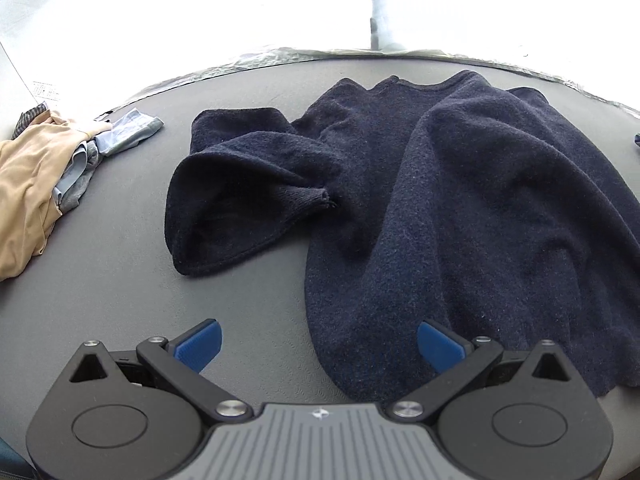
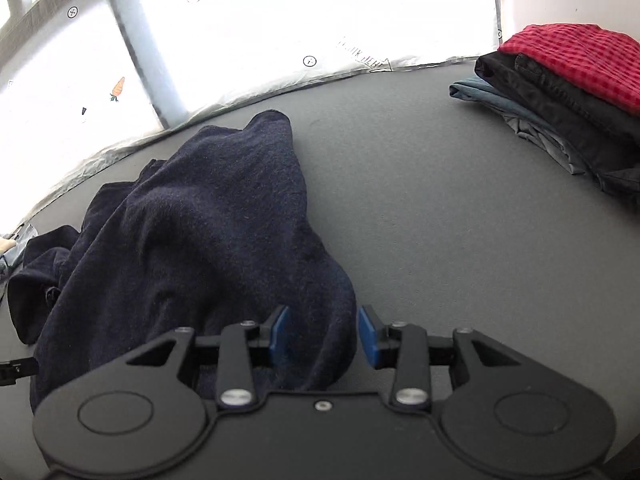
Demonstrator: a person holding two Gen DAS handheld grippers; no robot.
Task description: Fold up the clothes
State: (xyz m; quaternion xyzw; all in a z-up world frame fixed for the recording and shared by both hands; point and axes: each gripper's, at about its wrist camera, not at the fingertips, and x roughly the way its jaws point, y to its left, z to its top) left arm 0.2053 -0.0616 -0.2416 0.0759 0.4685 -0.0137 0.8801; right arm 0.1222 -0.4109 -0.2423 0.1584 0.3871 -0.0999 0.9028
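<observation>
The navy sweater [image 1: 460, 200] lies rumpled mid-table [image 1: 120, 280], between unsorted clothes [image 1: 36, 176] and a folded stack [image 2: 568, 92], probably next for folding, so both the left gripper [image 1: 318, 344] and right gripper [image 2: 322, 334] hover spread and empty at its hem.

Grey matte table [image 1: 120, 280] w/ navy knit sweater [image 1: 460, 208] spread rumpled mid-surface. Loose heap of tan & grey clothes [image 1: 36, 184] at left edge. Folded stack [image 2: 568, 92], red checked on top, far right.
</observation>
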